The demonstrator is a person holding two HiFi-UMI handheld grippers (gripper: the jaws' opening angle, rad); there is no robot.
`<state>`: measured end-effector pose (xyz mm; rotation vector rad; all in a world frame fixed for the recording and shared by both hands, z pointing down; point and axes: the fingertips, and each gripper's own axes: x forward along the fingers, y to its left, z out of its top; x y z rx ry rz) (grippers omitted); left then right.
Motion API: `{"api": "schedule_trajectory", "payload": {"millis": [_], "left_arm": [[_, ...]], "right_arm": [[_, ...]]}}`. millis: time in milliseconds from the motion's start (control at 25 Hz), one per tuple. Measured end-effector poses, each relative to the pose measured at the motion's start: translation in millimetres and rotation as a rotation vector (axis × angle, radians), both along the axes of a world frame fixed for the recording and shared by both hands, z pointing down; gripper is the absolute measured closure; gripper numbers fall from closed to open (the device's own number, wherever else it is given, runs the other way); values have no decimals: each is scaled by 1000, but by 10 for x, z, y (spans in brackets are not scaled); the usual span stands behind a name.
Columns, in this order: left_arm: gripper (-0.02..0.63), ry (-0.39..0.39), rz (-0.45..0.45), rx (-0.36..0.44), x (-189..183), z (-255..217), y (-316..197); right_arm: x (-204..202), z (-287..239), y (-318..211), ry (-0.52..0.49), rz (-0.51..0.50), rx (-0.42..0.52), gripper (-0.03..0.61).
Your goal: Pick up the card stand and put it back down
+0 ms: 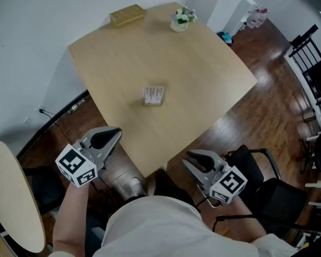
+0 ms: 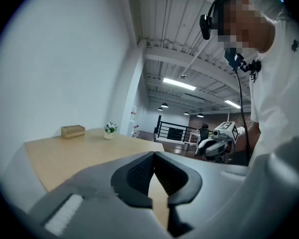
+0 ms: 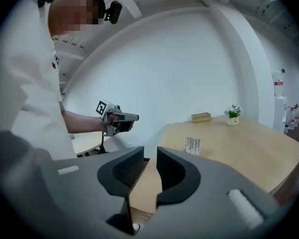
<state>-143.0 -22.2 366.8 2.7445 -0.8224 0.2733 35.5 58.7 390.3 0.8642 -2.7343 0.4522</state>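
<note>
The card stand [image 1: 153, 95] is a small upright holder with a white printed card, standing near the middle of the light wooden table [image 1: 203, 63]. The right gripper view shows the card stand [image 3: 192, 145] beyond the jaws. Both grippers are held off the table's near edges, well short of the stand. My left gripper [image 1: 109, 135] is shut with its tips touching and nothing held [image 2: 153, 154]. My right gripper [image 1: 190, 158] has a narrow gap between its jaws, with nothing in it [image 3: 149, 151]. The card stand does not show in the left gripper view.
A wooden box [image 1: 127, 15] and a small flower pot [image 1: 182, 19] sit at the table's far end. A black chair [image 1: 257, 181] stands by my right side. A round pale table [image 1: 10, 191] is at the left, and more black chairs [image 1: 315, 74] at the far right.
</note>
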Motion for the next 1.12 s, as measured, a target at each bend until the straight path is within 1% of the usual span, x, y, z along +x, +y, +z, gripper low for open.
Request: {"api": "schedule_trajectory", "payload": {"millis": [40,120,160,400,640,840,1000,1120], "left_arm": [[609,-2,13,-1,68,33,-140],[565,-7,34,-6,201,103,-410],[557,-13,38,-11,262,141,-538],[537,-79,82,-41,553,434,-1248],[518,-168,108,-89,646,788,-1871],[517,-230,183,-127,779,1097,-2089],[506,-298,252,-143,882,1313,-2130],[506,-326,293,-161,929,1422,-2152]], "right_arm": [[52,-3,-94,4,-3,4,491],[157,-6,-273,8,-8,9,491],[210,-3,-354,7,-9,10,492],[454,112,-664,-6,-3,-15,491],[587,237,-820,-8,-4,-54,492],[672,316,-908,-3,1,-83,491],[706,343,-938,5,0,-104,491],[713,365,-944,11,-1,-116,491]]}}
